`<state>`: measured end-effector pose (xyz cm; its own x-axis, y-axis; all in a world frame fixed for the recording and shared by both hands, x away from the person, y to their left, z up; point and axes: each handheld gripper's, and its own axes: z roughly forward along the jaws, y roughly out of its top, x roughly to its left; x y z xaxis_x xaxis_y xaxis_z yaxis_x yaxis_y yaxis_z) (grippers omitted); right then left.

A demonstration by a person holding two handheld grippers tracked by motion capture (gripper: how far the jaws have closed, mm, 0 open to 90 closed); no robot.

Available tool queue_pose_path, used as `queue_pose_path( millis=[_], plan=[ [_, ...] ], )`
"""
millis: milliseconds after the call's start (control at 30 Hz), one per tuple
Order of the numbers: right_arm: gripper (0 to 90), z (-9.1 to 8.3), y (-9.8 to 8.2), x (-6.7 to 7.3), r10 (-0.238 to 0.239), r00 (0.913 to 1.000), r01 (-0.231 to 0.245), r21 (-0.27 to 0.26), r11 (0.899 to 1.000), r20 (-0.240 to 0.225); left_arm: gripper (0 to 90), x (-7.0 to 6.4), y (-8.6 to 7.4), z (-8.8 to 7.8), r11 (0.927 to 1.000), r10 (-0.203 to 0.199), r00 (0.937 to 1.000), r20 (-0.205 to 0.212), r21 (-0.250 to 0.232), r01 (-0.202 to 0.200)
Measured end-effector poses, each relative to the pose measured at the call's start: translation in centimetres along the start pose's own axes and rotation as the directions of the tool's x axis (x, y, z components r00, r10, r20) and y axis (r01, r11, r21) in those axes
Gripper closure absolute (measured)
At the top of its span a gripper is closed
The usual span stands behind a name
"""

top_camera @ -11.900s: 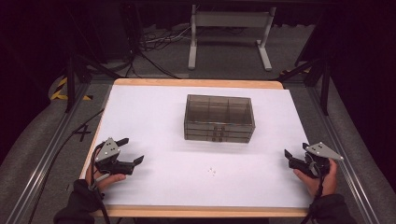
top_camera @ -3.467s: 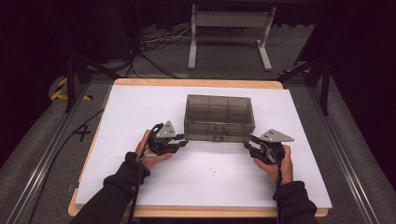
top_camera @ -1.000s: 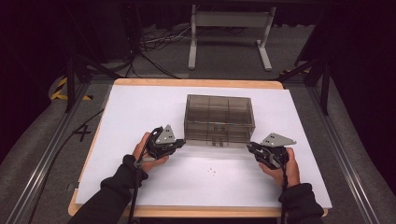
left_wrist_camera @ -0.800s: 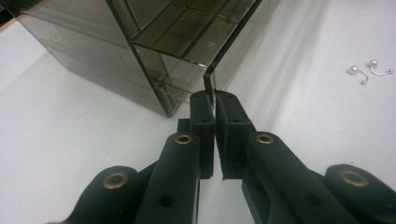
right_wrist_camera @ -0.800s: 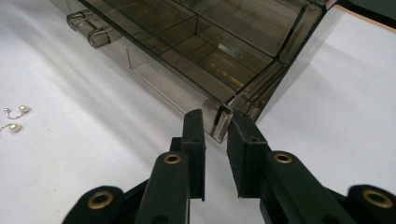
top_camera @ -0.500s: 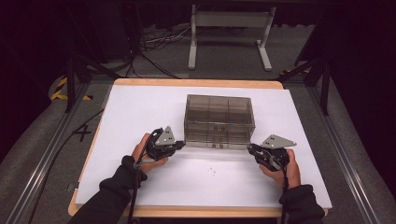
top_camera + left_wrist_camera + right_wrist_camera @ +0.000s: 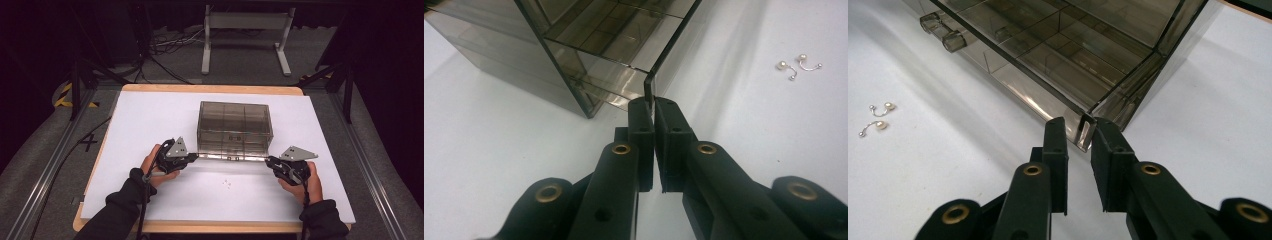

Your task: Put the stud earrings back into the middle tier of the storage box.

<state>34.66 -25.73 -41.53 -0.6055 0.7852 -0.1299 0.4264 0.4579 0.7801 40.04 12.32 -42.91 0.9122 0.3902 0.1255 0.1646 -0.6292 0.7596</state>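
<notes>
A smoky see-through drawer box (image 7: 235,122) stands in the middle of the white table (image 7: 150,120). Its lowest drawer (image 7: 232,157) juts out a little toward me. My left gripper (image 7: 196,156) is shut on the left end of that drawer's front panel; in the left gripper view the thin panel edge (image 7: 649,85) is pinched between the jaws of the left gripper (image 7: 654,107). My right gripper (image 7: 269,160) is at the drawer's right front corner (image 7: 1087,131). There the jaws of the right gripper (image 7: 1079,130) straddle the corner with a gap on one side.
Two small pearl earrings (image 7: 227,184) lie on the table in front of the box, between my hands; they also appear in the gripper views as earrings (image 7: 796,65) and earrings (image 7: 878,117). A metal stand (image 7: 245,30) is on the floor beyond the table.
Since the oldest frame both hands have come in from the table's sides to the box's front corners. Over the last second nothing has visibly moved.
</notes>
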Motion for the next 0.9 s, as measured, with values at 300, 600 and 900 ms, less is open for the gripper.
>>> queue_pose_path(
  millis=[300,600,900],
  plan=[
    [77.5,-0.13,-0.11,0.03,0.006,1.0000,-0.006,0.006,1.000,-0.003,86.7,-0.26,-0.03,-0.04,1.0000,0.003,1.0000,0.006,0.002,-0.003],
    [77.5,-0.33,-0.20,0.31,0.010,0.9999,-0.010,0.011,1.000,0.000,86.6,-0.54,-0.17,-0.16,0.9999,0.009,0.9999,0.011,0.004,-0.009],
    [77.4,-0.52,-0.32,0.57,0.010,0.9999,-0.010,0.014,1.000,-0.004,86.6,-0.67,-0.24,-0.28,0.9999,0.016,0.9999,0.006,0.005,-0.016]
  ],
)
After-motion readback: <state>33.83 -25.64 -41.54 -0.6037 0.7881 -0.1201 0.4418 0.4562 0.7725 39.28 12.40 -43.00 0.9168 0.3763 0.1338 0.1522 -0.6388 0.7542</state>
